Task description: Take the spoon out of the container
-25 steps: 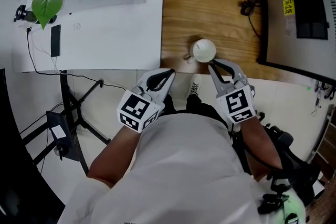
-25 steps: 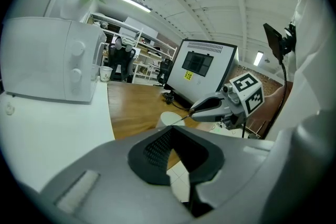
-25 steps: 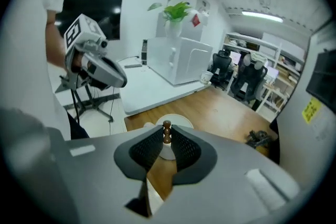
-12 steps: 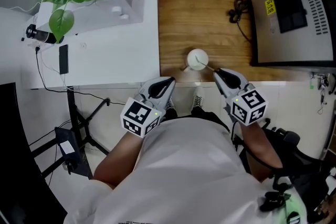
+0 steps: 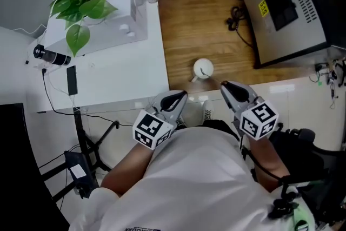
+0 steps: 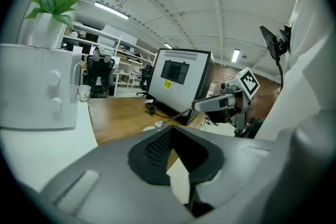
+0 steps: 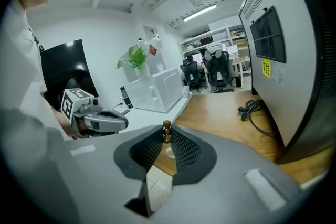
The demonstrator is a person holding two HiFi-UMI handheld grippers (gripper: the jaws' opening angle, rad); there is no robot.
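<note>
Stretching ahead of the right gripper (image 5: 226,85), pinched narrowly on the spoon (image 7: 167,130), a wooden desk (image 5: 200,24) bears a white cup (image 5: 203,68); left gripper (image 5: 181,96) closed, empty.

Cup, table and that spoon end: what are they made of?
Cup: plain, smooth white all over, so probably ceramic, though it could be plastic.
Table: warm brown with streaky grain lines, so wood or a wood-look top.
Spoon end: a dark brown rounded knob that looks like turned, polished wood.
</note>
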